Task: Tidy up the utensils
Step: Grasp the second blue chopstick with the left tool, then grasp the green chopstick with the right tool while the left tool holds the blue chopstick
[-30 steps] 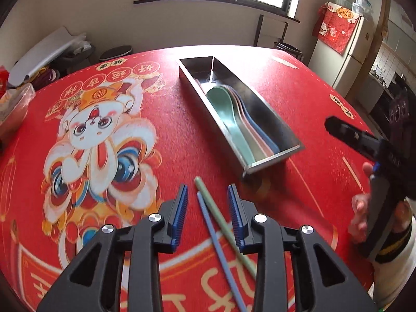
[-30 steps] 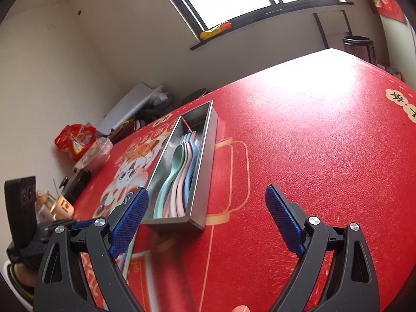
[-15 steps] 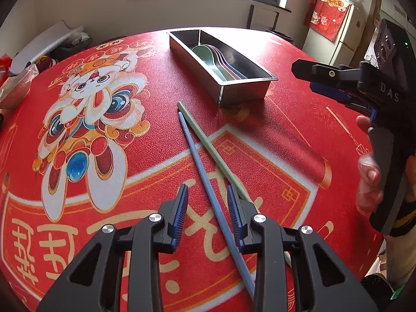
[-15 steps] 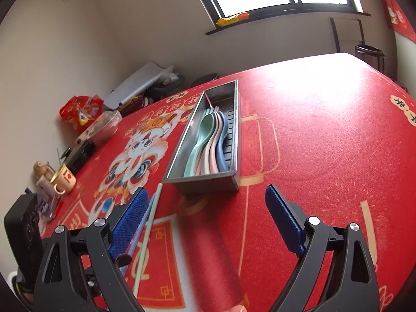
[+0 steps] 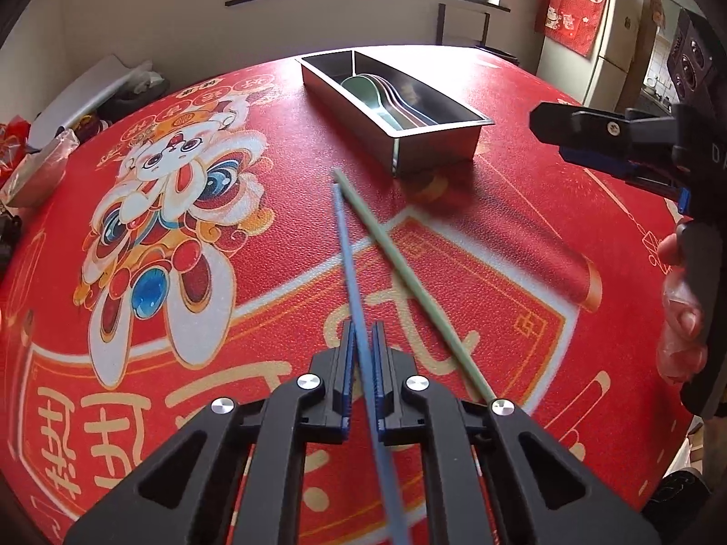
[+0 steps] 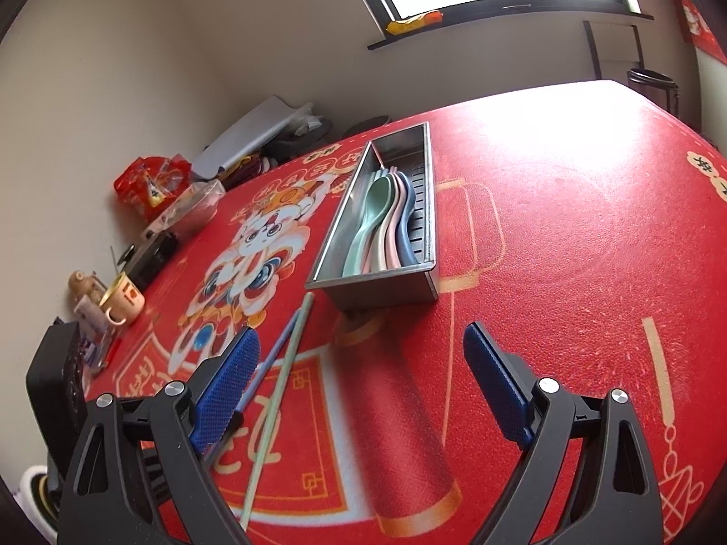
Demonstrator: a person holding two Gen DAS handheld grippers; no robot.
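left hand-held gripper (image 5: 362,340) clamps blue chopstick (image 5: 347,254) | green chopstick (image 5: 409,281) alongside | right hand-held gripper (image 6: 359,363) agape, empty

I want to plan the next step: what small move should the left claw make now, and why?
Probably lift: the left claw is shut on the blue chopstick, which still lies on the table beside the green chopstick. The metal tray with spoons waits ahead.
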